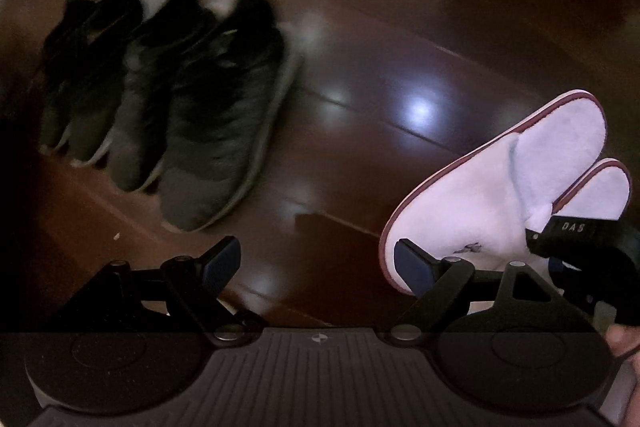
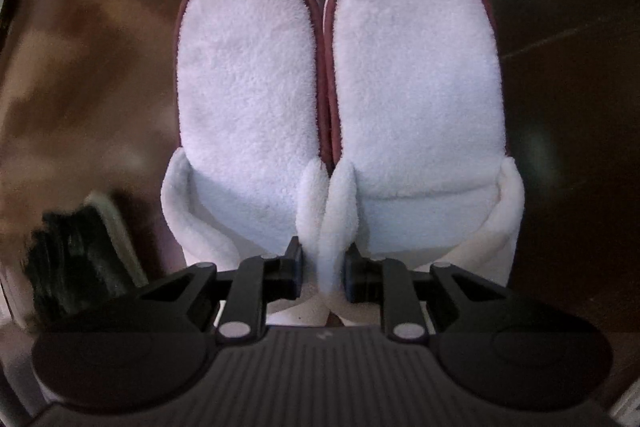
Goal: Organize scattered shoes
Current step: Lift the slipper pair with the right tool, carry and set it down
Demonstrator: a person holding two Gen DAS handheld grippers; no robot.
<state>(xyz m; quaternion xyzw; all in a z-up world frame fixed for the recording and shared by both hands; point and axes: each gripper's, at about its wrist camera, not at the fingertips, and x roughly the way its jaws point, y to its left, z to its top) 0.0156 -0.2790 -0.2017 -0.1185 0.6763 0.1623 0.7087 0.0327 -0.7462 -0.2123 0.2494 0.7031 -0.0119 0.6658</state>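
Two white slippers (image 2: 336,99), fleecy with dark red edging, are being held side by side in the centre of the right wrist view, heels toward the top of the frame. They are being pinched together by the right gripper (image 2: 323,269), whose fingers are closed on the two inner edges of the uppers where these meet. In the left wrist view the same pair is being seen at lower right, apparently lifted off the dark wooden floor (image 1: 360,67) (contact with it cannot be settled).

The slippers are judged light, soft and compliant; the fleece is bunching under the pads, so the hold is probably secure against slipping but sagging is likely. The doubled upper edge looks the soundest place to grip.

Four dark sneakers (image 1: 168,99) are lying in a close row at upper left, blurred. The left gripper (image 1: 318,263) is being held low with fingers spread wide, nothing between them.
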